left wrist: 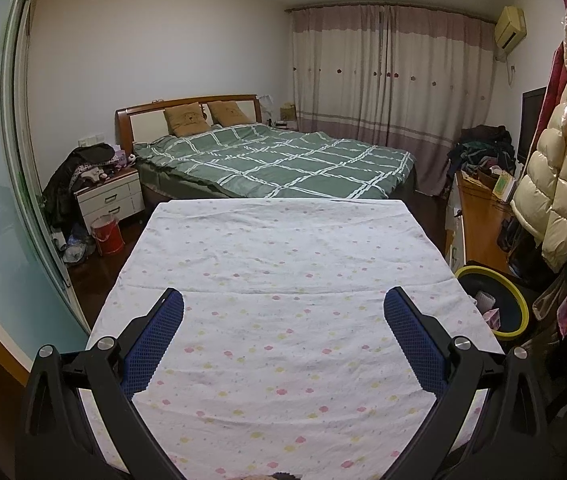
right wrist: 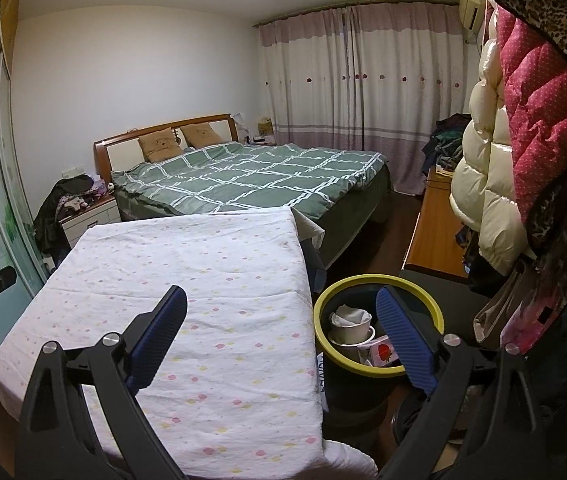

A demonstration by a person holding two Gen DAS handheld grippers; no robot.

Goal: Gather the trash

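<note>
Both grippers, left gripper (left wrist: 283, 300) and right gripper (right wrist: 281, 300), gape empty; the yellow-rimmed bin (right wrist: 379, 370) lies nearer the right.

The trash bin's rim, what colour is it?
Yellow, on a dark trash bin; clearest in the right wrist view.

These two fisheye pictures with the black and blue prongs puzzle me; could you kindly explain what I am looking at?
A person holds a hand-held gripper in each hand, each with a camera looking along its two blue-padded fingers. One picture is from the left gripper, the other from the right gripper. Both are open and hold nothing. Below them is a table under a dotted white cloth, with nothing lying on the part in view. Beside it stands a yellow-rimmed bin holding a paper cup and a carton.
</note>
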